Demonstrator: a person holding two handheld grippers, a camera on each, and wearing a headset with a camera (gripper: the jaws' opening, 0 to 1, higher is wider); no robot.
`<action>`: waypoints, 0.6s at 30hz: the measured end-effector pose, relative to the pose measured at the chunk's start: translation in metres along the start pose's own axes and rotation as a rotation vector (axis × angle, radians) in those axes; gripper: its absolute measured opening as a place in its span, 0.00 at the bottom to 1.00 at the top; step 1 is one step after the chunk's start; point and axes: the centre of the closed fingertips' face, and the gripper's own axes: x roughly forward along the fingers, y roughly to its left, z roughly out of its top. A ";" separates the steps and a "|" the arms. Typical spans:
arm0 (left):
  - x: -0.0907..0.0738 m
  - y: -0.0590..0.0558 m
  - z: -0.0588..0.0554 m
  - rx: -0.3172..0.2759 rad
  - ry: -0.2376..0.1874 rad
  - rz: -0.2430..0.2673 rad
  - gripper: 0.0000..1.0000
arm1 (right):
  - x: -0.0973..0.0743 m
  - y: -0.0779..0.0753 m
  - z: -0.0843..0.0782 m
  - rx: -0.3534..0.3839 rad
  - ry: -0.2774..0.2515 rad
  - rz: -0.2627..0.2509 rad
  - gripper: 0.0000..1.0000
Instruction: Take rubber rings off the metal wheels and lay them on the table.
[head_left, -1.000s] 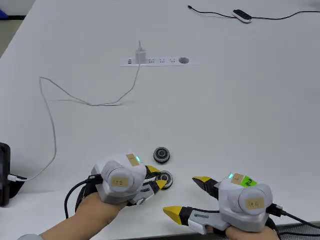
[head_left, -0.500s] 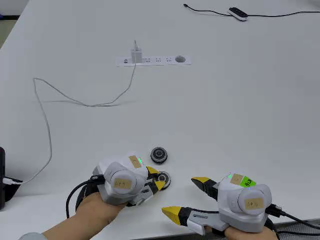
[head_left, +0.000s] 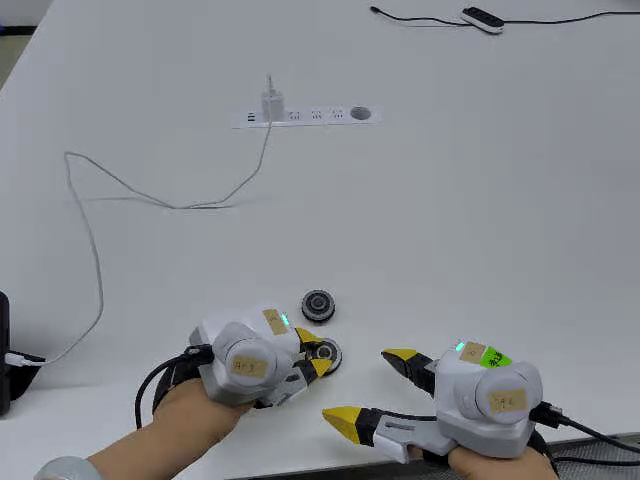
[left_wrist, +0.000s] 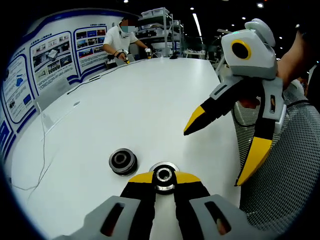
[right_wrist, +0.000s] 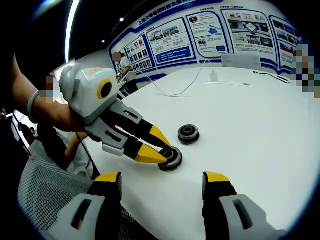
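Two small metal wheels with black rubber rings lie on the white table. The near wheel (head_left: 328, 354) (left_wrist: 163, 176) (right_wrist: 170, 158) sits between the yellow tips of my left gripper (head_left: 313, 353) (left_wrist: 163, 178) (right_wrist: 154, 145), whose jaws are shut on its sides. The far wheel (head_left: 318, 305) (left_wrist: 123, 161) (right_wrist: 188, 133) lies free a little beyond it. My right gripper (head_left: 372, 384) (right_wrist: 162, 178) (left_wrist: 220, 145) stands open to the right of the near wheel, holding nothing, its tips apart from the wheel.
A white power strip (head_left: 306, 116) with a plugged-in charger lies farther back, its cable (head_left: 95, 220) looping down the left side. A black device (head_left: 5, 350) sits at the left edge. A remote and cord (head_left: 482, 18) lie at the far right.
The left gripper has stayed on the near wheel and the right gripper has held its place and stayed open. The head camera has shifted slightly.
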 end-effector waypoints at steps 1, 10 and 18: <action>0.000 0.000 0.000 0.000 0.000 -0.001 0.14 | 0.000 0.000 0.000 0.000 0.000 0.000 0.67; 0.001 0.000 -0.002 -0.001 0.002 -0.011 0.13 | 0.001 -0.006 0.009 0.100 -0.051 0.002 0.64; 0.001 0.001 -0.001 0.001 -0.002 -0.013 0.13 | 0.004 -0.011 0.018 0.226 -0.099 0.010 0.55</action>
